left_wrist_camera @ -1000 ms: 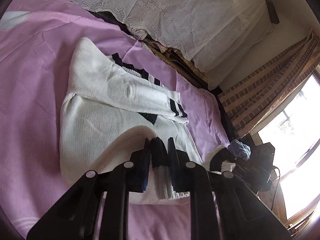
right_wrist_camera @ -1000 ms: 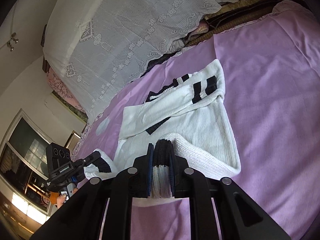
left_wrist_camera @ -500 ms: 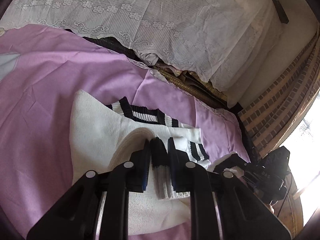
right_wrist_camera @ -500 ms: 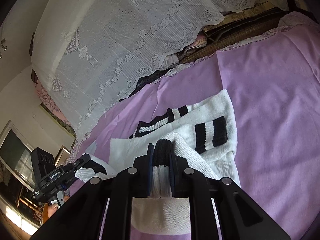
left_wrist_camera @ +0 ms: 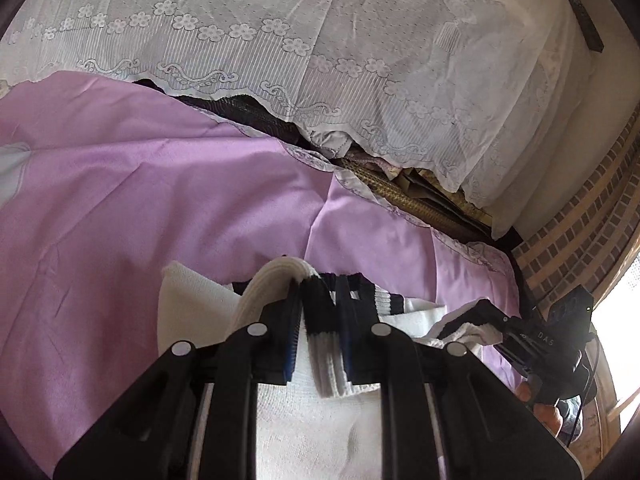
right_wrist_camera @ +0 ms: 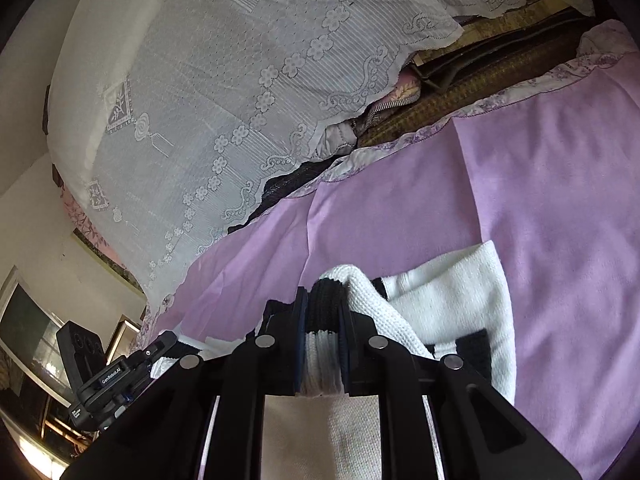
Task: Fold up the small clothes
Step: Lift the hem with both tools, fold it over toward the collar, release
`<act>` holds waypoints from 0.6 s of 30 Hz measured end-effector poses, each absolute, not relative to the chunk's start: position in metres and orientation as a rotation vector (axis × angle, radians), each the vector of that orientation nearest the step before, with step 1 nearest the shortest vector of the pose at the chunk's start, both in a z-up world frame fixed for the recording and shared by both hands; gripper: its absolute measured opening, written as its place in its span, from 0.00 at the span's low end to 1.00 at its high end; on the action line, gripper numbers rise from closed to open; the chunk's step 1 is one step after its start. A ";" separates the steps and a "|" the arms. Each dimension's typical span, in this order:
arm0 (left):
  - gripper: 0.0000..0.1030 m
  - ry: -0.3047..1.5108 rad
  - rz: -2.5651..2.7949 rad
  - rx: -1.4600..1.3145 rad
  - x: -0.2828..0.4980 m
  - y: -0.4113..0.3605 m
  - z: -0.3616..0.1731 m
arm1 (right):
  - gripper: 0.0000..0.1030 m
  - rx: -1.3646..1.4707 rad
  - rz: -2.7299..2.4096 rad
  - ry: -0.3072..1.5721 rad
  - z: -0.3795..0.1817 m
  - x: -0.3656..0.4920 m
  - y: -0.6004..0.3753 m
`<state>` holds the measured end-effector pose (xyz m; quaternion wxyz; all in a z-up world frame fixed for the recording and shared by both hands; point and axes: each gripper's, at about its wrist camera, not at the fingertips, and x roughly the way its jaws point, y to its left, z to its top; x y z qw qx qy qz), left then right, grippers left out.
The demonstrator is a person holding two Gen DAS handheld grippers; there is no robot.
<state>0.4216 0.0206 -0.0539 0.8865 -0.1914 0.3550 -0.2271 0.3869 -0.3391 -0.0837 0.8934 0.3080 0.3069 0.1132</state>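
Note:
A small white knit sweater (left_wrist_camera: 192,300) with black stripes lies on the purple sheet (left_wrist_camera: 160,200). My left gripper (left_wrist_camera: 320,304) is shut on its black-and-white ribbed hem, which stands bunched between the jaws. My right gripper (right_wrist_camera: 324,304) is shut on the other end of the same hem. The sweater (right_wrist_camera: 452,304) is doubled over, with the hem held over the striped collar and cuff end. Each gripper shows in the other's view: the right gripper in the left wrist view (left_wrist_camera: 480,316) and the left gripper in the right wrist view (right_wrist_camera: 160,348).
A pile covered by a white lace cloth (left_wrist_camera: 320,40) rises behind the sheet, with dark woven mats (right_wrist_camera: 480,76) under it. A brick-pattern curtain (left_wrist_camera: 580,232) and bright window are at right. Cabinets (right_wrist_camera: 36,344) stand at left.
Both grippers have carried the hem forward over the sweater toward the collar end, folding the body in half. Less of the sweater shows ahead of the jaws.

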 end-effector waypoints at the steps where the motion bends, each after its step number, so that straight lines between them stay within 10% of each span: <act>1: 0.15 0.745 -0.463 -0.397 0.427 0.020 -0.057 | 0.14 0.645 0.235 0.640 -0.086 0.393 -0.339; 18: 0.16 0.759 -0.428 -0.427 0.452 0.026 -0.104 | 0.14 0.648 0.202 0.714 -0.126 0.451 -0.335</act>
